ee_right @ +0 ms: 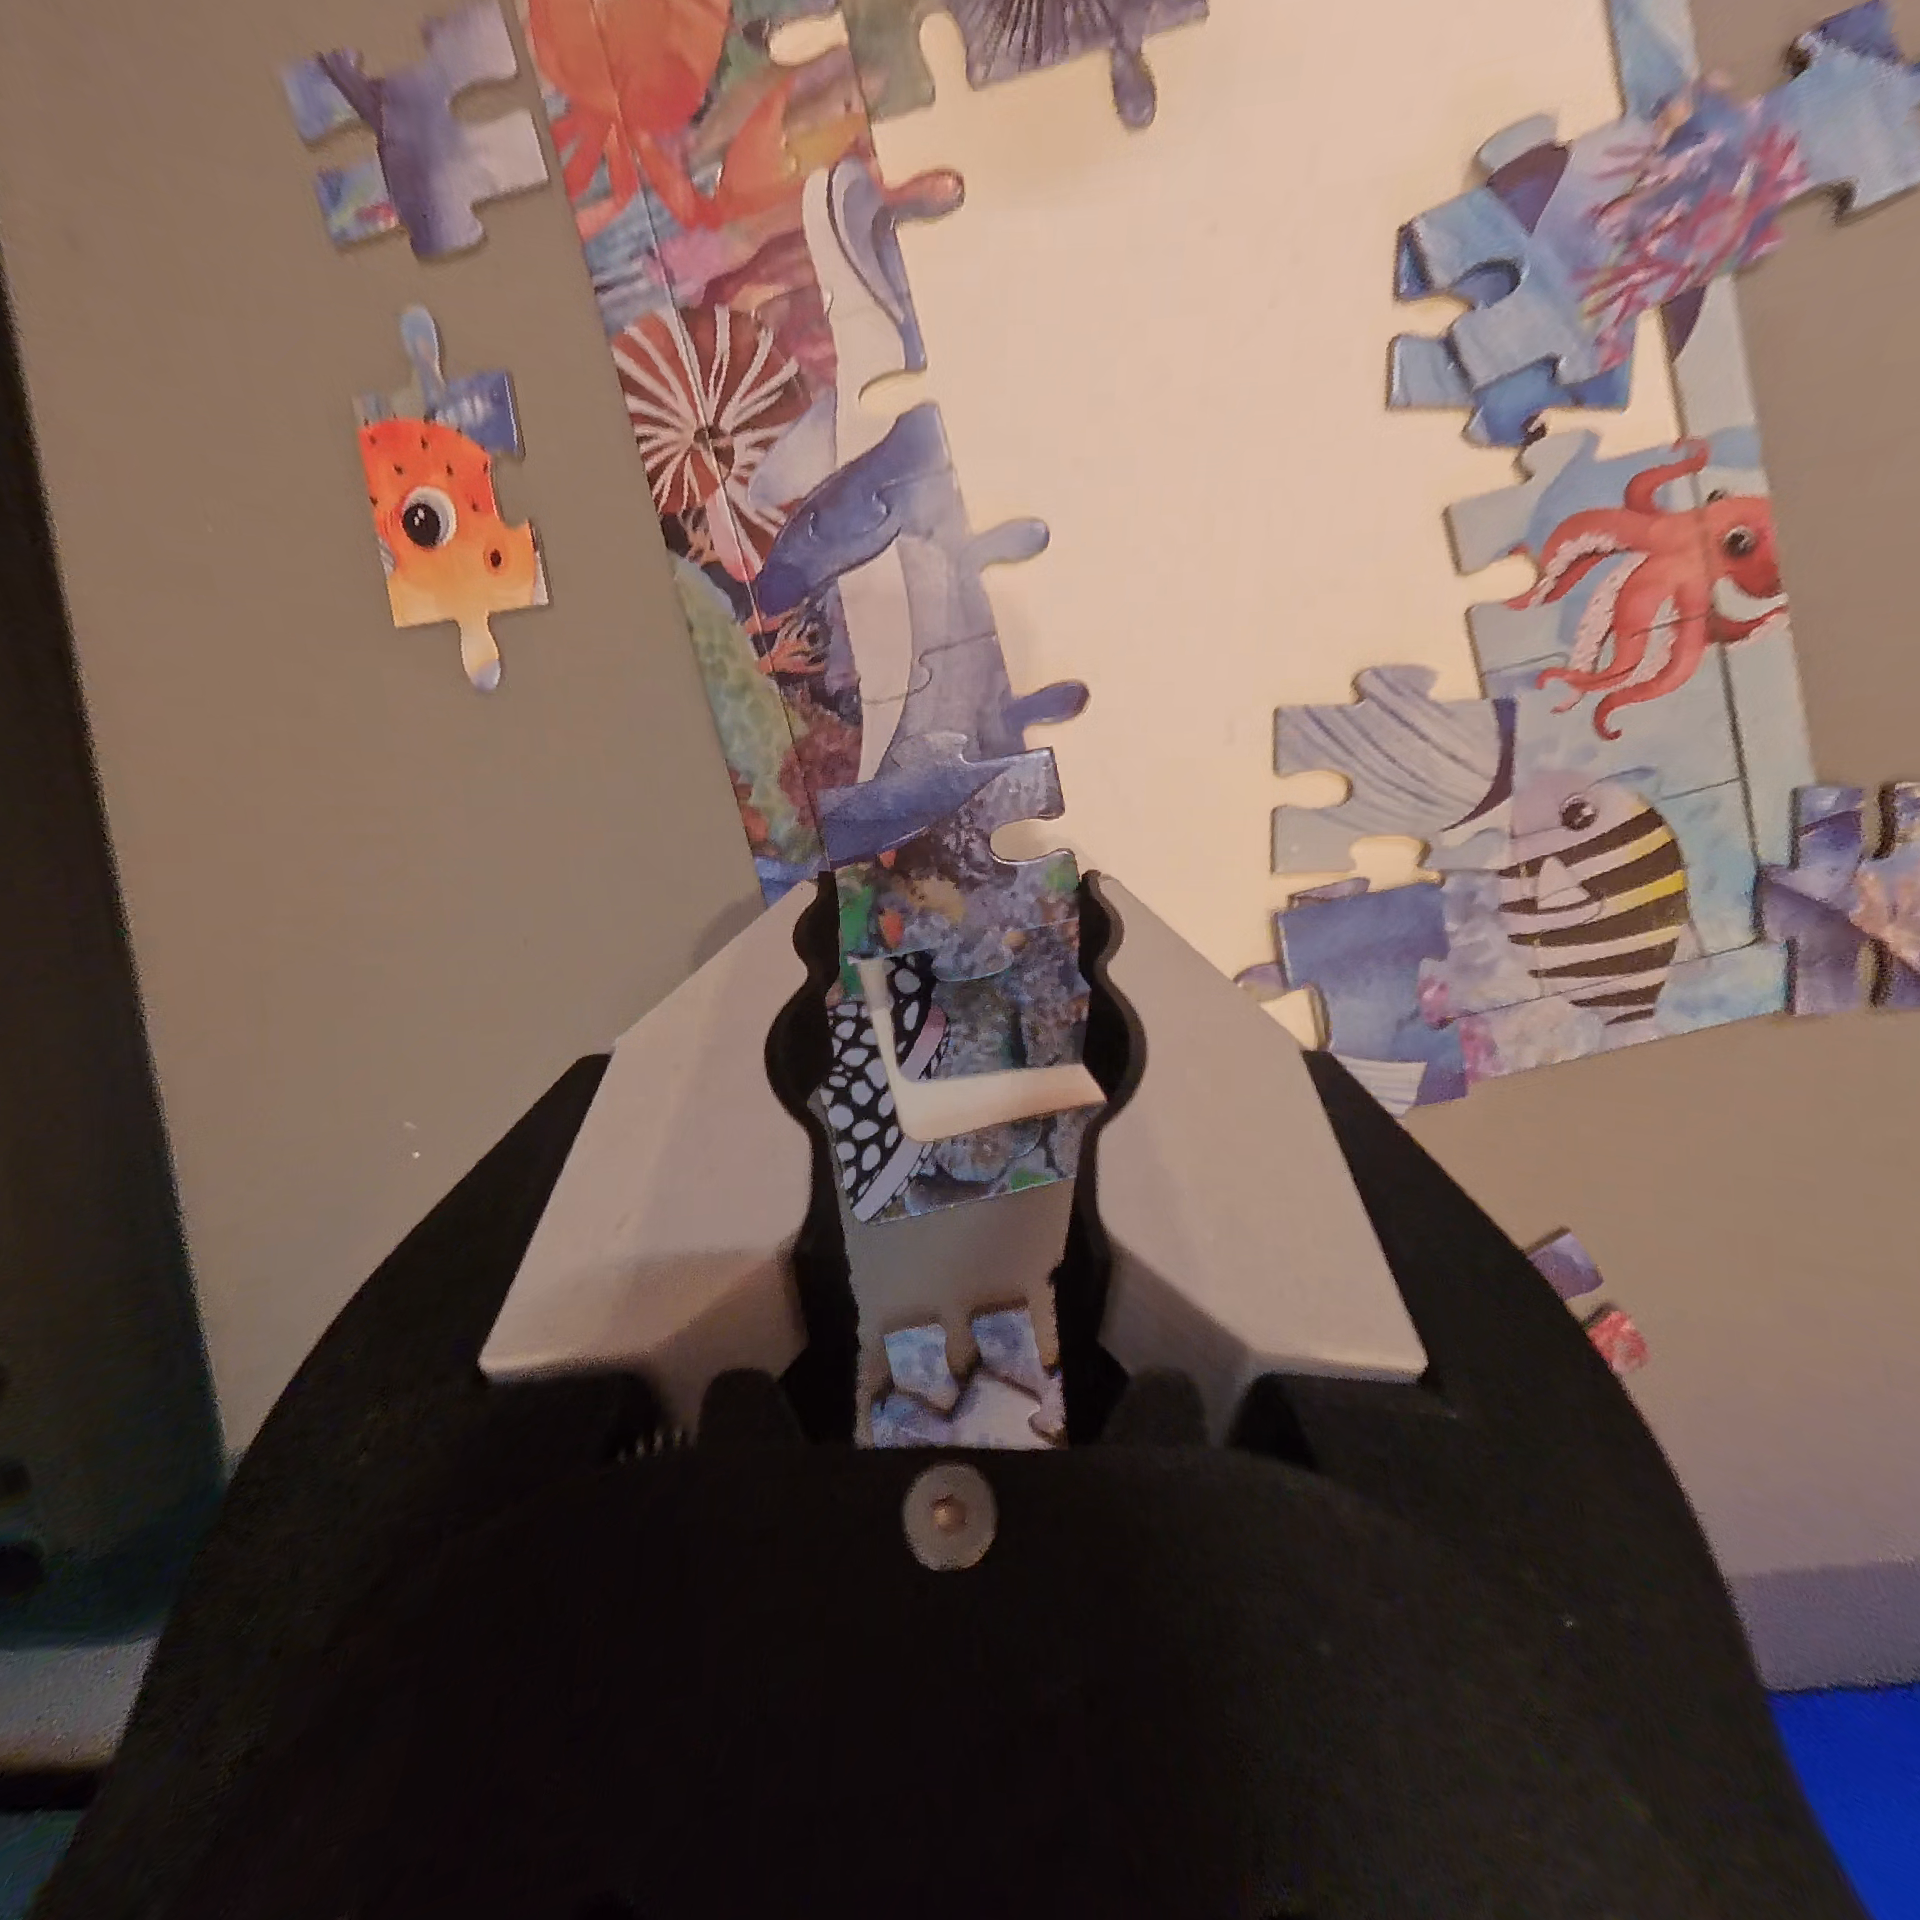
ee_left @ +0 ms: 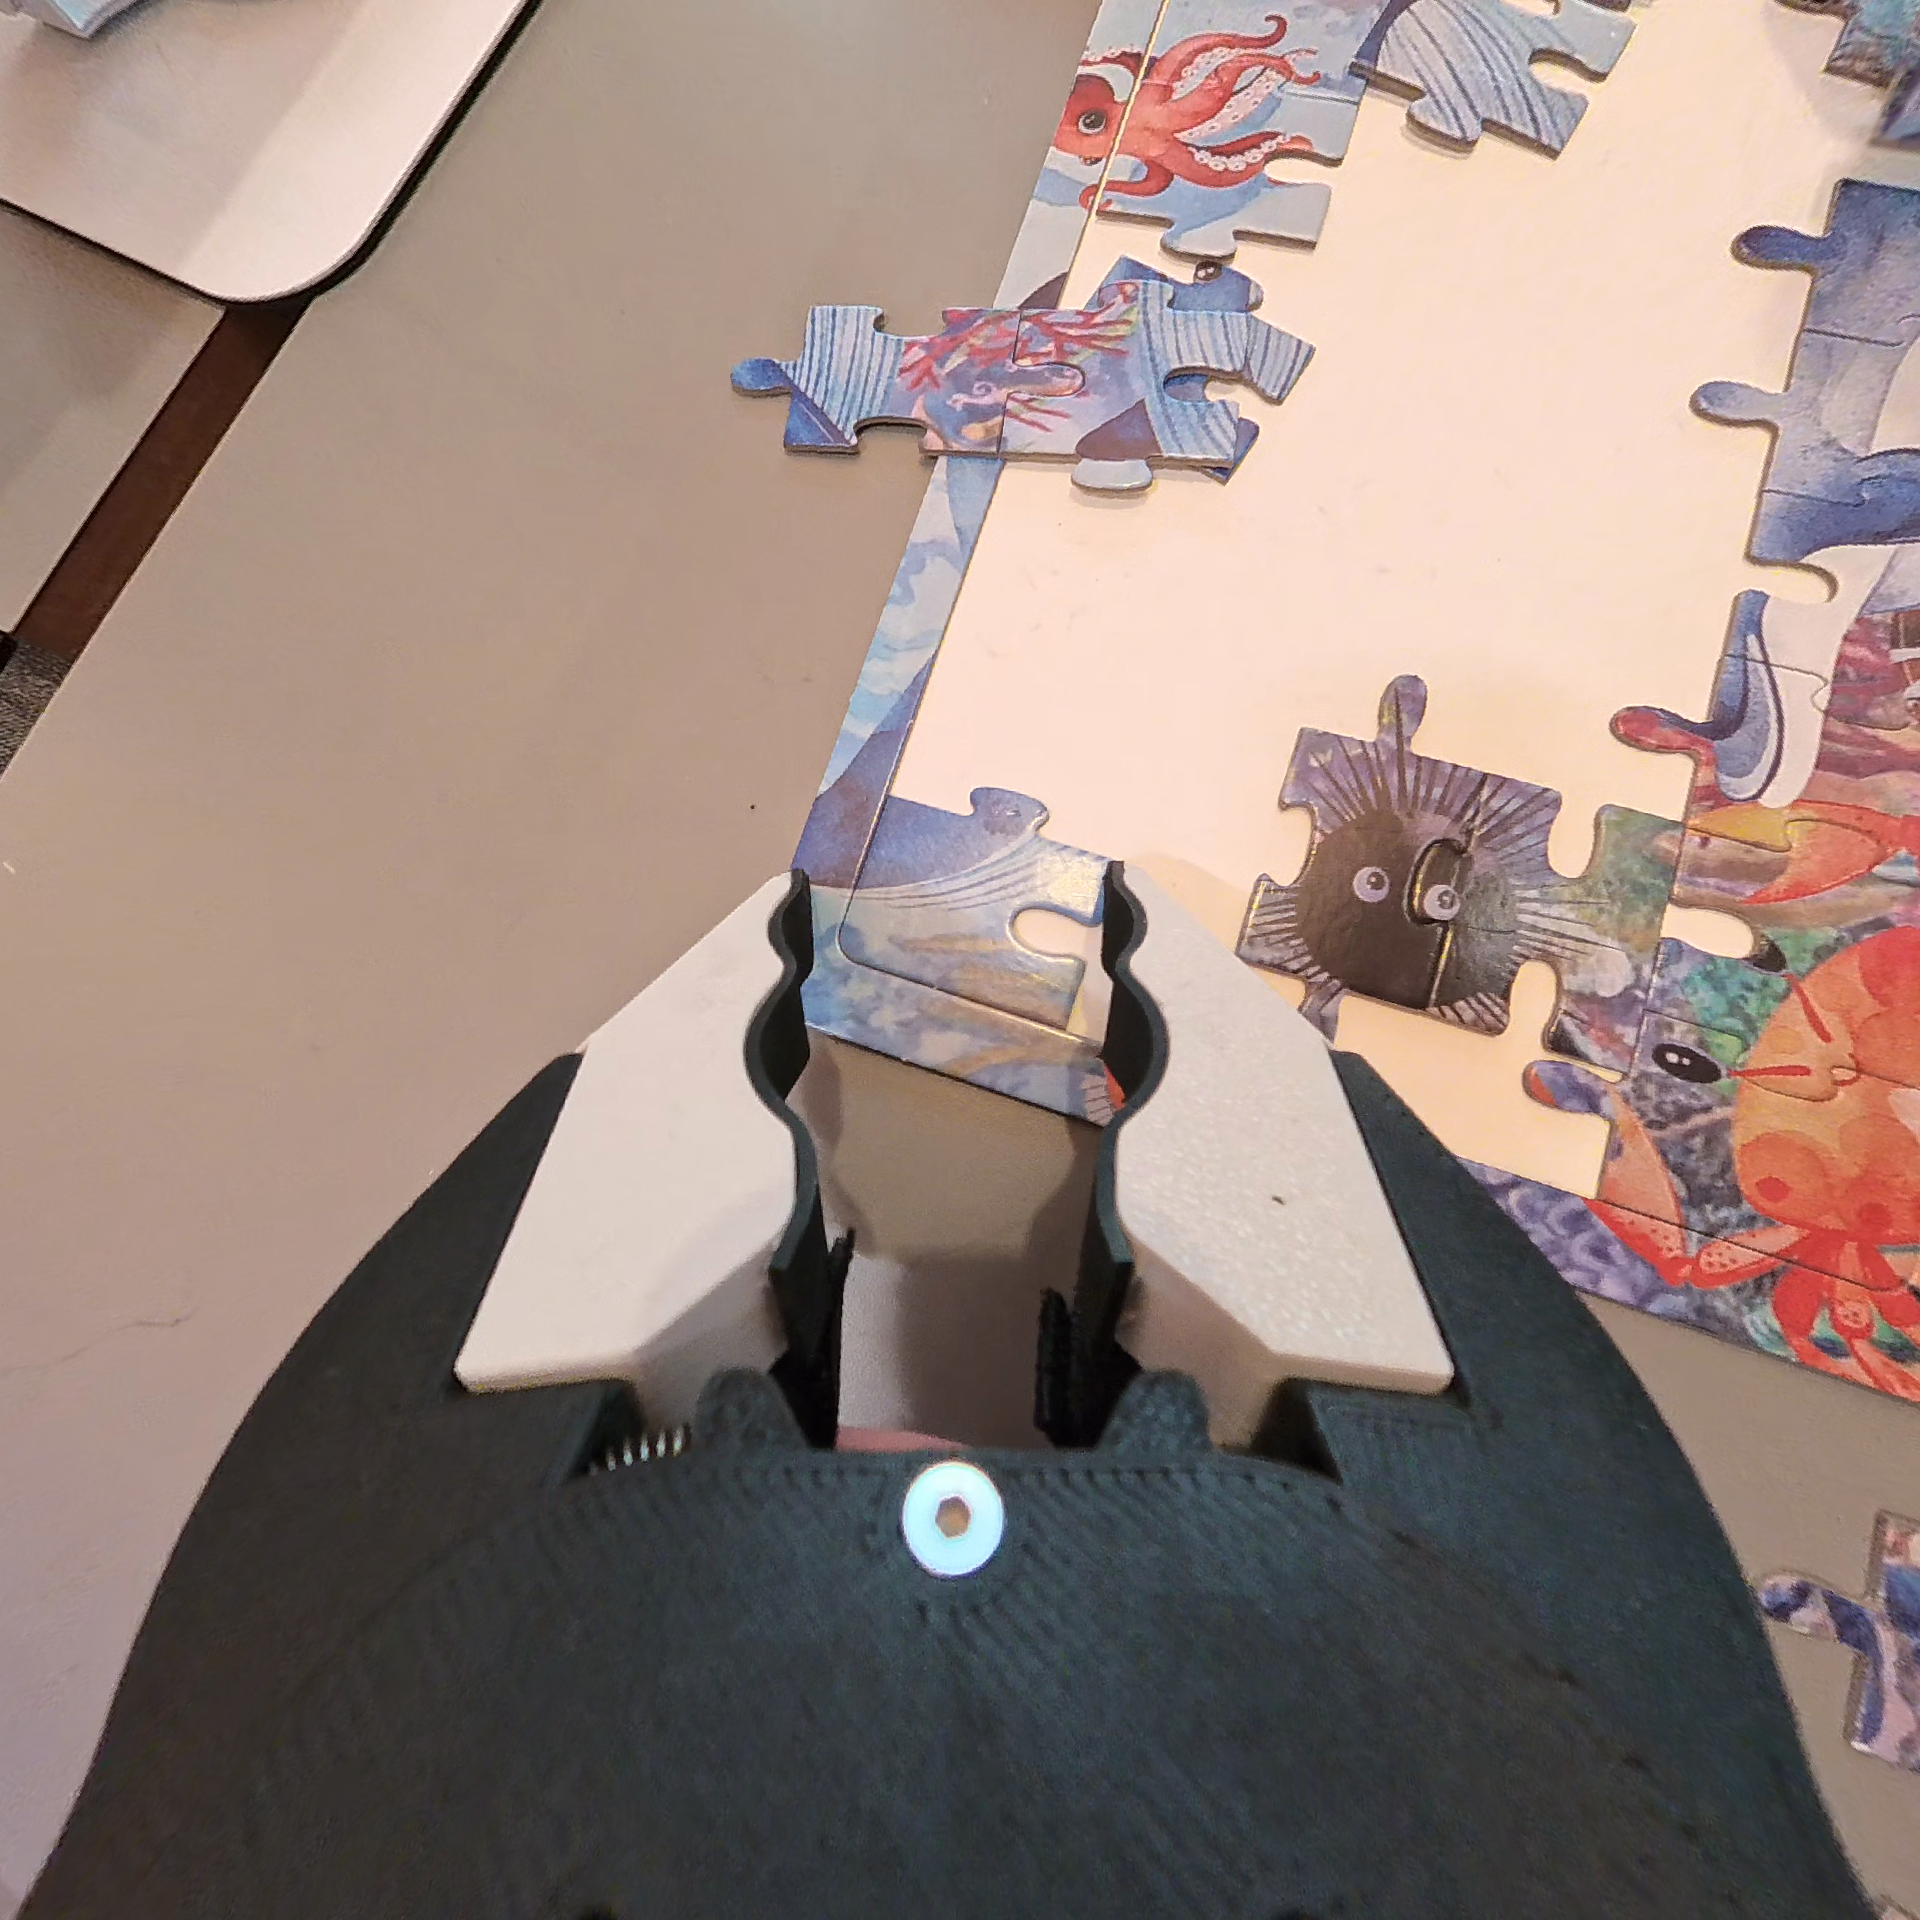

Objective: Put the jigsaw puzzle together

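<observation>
Left gripper (ee_left: 951, 894) parted over puzzle corner, right gripper (ee_right: 951, 904) clamping spotted-fish piece (ee_right: 966, 1049) (seen there only)

A matte grey-beige worktop (ee_left: 436, 727) fills most of the left wrist view; at 10 o'clock a second, paler tabletop (ee_left: 239, 135) with a rounded corner stands apart from it, a dark brown strip (ee_left: 156, 457) showing in the gap between; at 9 o'clock lies a patch of grey carpet (ee_left: 21, 696). In the right wrist view a dark upright form (ee_right: 94, 1143) fills 9 o'clock; a blue patch (ee_right: 1849, 1787) sits at 4 o'clock; the light is warm and soft.
</observation>
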Demonstrator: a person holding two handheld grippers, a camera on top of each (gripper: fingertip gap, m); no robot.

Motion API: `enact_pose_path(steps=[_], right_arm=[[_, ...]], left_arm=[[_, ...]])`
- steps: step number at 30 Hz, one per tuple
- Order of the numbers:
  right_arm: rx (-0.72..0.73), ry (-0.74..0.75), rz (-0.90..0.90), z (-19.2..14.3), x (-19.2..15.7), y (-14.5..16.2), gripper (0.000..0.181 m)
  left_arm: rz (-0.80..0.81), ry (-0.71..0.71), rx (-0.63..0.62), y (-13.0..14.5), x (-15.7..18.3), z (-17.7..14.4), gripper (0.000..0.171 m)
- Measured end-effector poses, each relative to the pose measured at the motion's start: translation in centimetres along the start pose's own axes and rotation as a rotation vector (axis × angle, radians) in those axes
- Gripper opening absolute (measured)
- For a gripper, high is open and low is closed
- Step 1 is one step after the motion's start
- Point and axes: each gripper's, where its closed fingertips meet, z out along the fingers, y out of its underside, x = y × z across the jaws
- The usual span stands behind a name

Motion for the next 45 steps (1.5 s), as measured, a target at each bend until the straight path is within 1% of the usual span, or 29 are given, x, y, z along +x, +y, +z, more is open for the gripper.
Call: enact_pose_path(steps=[2,7,12,16,20,22,23,24,26,28,30,33,35,39,41,45], right_arm=[[-0.035,0.007,-0.003,0.3,0.0,0.9,0.044],[-0.080,0.013,-0.016,1.0,0.1,1.7,0.044],[-0.083,0.003,-0.021,0.9,-0.1,1.7,0.044],[-0.120,0.005,-0.042,0.9,0.0,2.0,0.044],[-0.129,-0.004,-0.053,1.0,-0.2,1.7,0.046],[-0.115,0.010,-0.038,0.6,-0.1,1.4,0.058],[-0.103,0.023,-0.025,0.3,0.2,1.2,0.060],[-0.090,0.037,-0.017,-0.2,0.4,1.2,0.058],[-0.081,0.049,-0.011,-0.9,0.5,1.5,0.057],[-0.084,0.049,0.001,-1.3,0.5,2.1,0.057],[-0.087,0.041,0.009,-1.2,0.5,2.6,0.059],[-0.097,0.032,0.016,-0.5,0.8,3.4,0.058],[-0.073,0.014,0.017,-0.3,0.9,3.4,0.054],[-0.062,-0.005,0.008,0.1,1.3,3.7,0.050],[-0.062,-0.020,0.004,0.1,1.2,3.7,0.052],[-0.068,-0.008,-0.029,0.2,1.4,3.7,0.050]], left_arm=[[-0.003,0.000,0.000,0.0,0.0,0.0,0.054],[-0.009,0.008,0.003,0.1,0.1,0.0,0.054],[-0.015,0.015,0.007,0.1,0.0,0.0,0.056],[-0.015,0.014,0.006,0.1,0.0,0.0,0.056],[0.001,-0.006,-0.007,0.1,-0.2,-0.3,0.058],[0.027,-0.047,0.012,-0.5,-0.8,-1.1,0.058],[0.039,-0.057,0.036,-1.3,-0.7,-1.8,0.058],[0.052,-0.061,0.057,-2.3,-0.5,-2.6,0.058],[0.086,-0.042,0.100,-4.5,0.9,-4.0,0.057],[0.135,0.005,0.133,-6.8,3.6,-4.6,0.056],[0.203,0.060,0.138,-8.6,7.1,-4.1,0.056],[0.287,0.159,0.112,-9.9,12.6,-2.2,0.057],[0.320,0.218,0.083,-9.9,15.5,-0.7,0.057],[0.342,0.262,0.018,-9.0,18.3,1.9,0.057],[0.360,0.260,-0.012,-8.3,19.0,2.8,0.057],[0.375,0.255,-0.049,-7.3,19.4,4.0,0.057]])
